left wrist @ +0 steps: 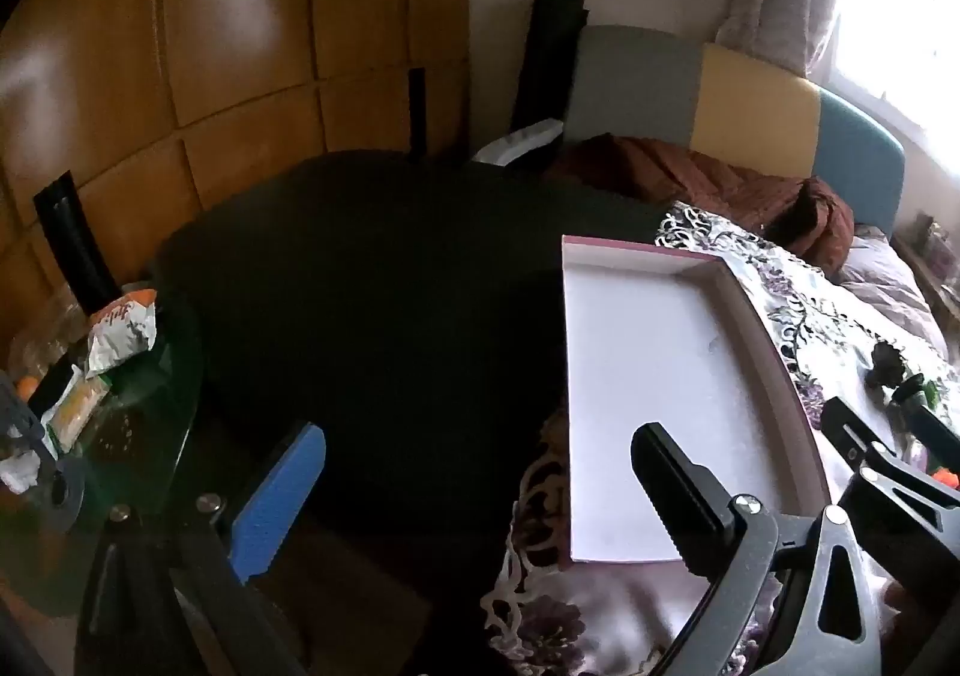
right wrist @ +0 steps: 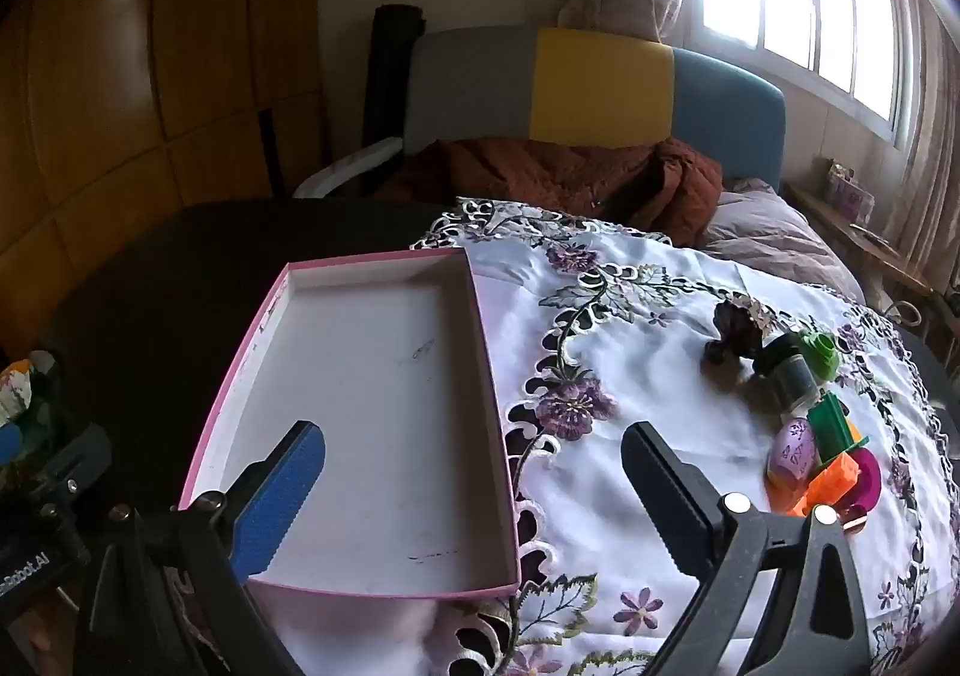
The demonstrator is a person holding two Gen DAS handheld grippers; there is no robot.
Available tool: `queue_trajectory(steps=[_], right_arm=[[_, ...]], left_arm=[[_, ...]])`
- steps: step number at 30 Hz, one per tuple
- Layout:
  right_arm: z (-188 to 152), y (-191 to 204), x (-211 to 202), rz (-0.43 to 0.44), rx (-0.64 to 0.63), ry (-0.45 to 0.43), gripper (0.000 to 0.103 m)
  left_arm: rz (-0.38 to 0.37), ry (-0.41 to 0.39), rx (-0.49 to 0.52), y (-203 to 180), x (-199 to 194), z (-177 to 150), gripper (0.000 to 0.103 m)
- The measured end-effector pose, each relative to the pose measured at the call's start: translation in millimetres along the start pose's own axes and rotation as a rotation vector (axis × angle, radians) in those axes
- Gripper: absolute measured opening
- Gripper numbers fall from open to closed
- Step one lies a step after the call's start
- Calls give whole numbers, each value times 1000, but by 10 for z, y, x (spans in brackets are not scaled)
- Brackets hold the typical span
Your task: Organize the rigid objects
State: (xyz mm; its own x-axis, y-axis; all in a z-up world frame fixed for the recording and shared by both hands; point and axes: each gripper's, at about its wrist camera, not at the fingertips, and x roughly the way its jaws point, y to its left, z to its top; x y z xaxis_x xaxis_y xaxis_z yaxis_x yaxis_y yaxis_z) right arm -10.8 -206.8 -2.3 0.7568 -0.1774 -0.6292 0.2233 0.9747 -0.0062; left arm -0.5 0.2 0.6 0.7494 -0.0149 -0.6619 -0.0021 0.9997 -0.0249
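Both grippers hang with nothing between their fingers: the right gripper (right wrist: pixel 474 496) has its jaws spread wide, its blue-padded finger over the near left part of the pink-rimmed shallow box (right wrist: pixel 492 376) and its black finger over the embroidered floral tablecloth (right wrist: pixel 630 328) just to the right of the box's rim. The left gripper (left wrist: pixel 480 502) is equally wide and empty, its black finger over the box's near edge and its blue finger out over the dark table (left wrist: pixel 360 286). The box looks empty, so sorting seems not yet begun. The things to gather lie to the right of and beyond the right black finger: closest, a purple patterned egg (right wrist: pixel 793 451) touching an orange plastic block (right wrist: pixel 831 481) and a magenta round piece (right wrist: pixel 867 475); farther, a green block (right wrist: pixel 831 424), a small dark jar (right wrist: pixel 793 382) with a green lid-like piece (right wrist: pixel 819 355), and a dark figurine (right wrist: pixel 735 331). The right gripper is probably best for the first pick: swing right, take the egg across its narrow girth, and close gently, since it could roll or nudge its neighbours.
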Motion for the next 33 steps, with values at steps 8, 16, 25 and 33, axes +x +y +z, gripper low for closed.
queue_trajectory(steps=[8,16,25,33], right_arm=[[3,1,-1,-2,3,-8,101],[12,-13,-13,1,8,-2,101],[-3,-34,-8,0,-8,-15,101],[18,-41,-31,-1,-7,-20,101]], left_arm=[[5,7,-2,37,24,-37,103],[10,8,7,48,47,-90,103],[30,-13,28,17,-12,-56,103],[36,-17,45,-3,-33,-33,103]])
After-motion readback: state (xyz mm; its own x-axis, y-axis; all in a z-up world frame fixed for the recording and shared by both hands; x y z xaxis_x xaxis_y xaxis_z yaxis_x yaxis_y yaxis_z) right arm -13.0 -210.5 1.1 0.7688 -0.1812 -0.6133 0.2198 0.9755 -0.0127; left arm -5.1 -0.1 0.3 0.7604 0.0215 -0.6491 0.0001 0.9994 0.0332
